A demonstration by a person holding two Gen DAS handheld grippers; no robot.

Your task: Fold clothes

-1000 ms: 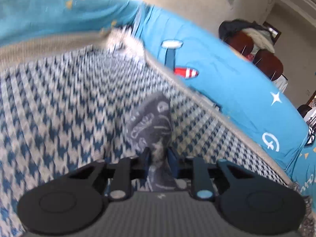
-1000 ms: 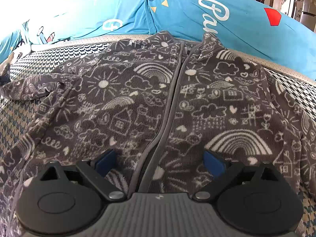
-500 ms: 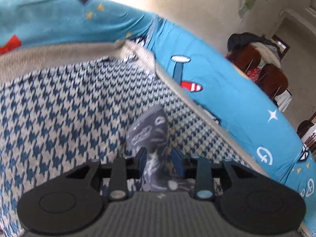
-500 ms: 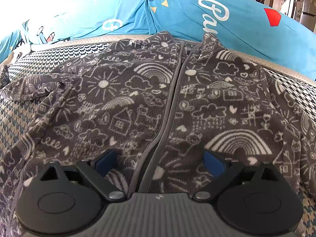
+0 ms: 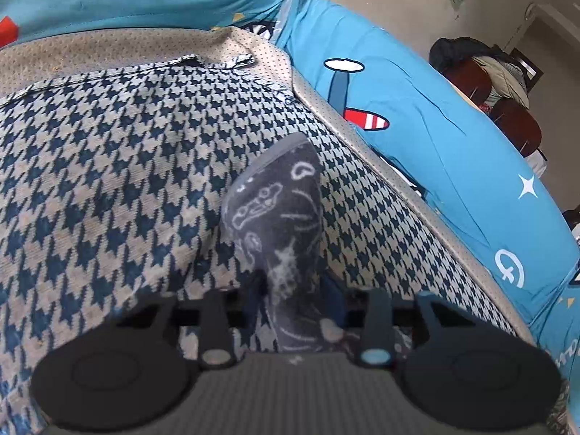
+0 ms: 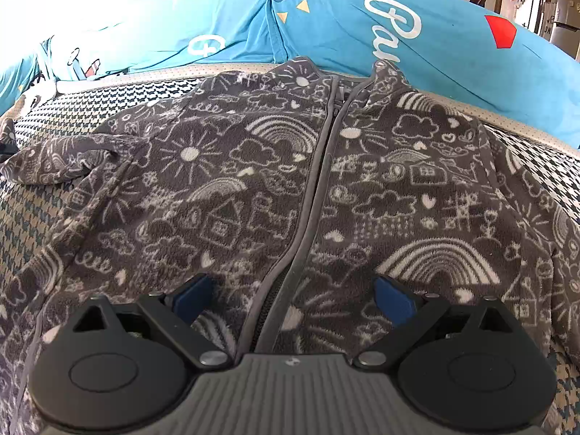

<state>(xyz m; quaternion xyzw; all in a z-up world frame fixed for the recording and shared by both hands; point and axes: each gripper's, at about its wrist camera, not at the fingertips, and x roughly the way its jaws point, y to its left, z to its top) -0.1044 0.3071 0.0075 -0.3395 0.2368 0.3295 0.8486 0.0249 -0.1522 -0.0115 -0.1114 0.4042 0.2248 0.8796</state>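
A grey fleece jacket printed with white suns, rainbows and houses lies front up and zipped on the houndstooth seat cover. My right gripper hangs open over its lower hem, with the zipper running between the two blue pads. The jacket's left sleeve stretches out to the side. In the left wrist view that sleeve's cuff sticks out forward between the pads of my left gripper. These jaws stand a little apart, loose around the sleeve.
Blue cushions with cartoon prints line the back and side of the sofa. A beige dotted band edges the houndstooth cover. Dark chairs piled with clothes stand in the room beyond.
The left gripper's jaws have spread step by step from tight on the sleeve to loose around it, and its view has swung toward the sofa's corner. The right gripper has held still.
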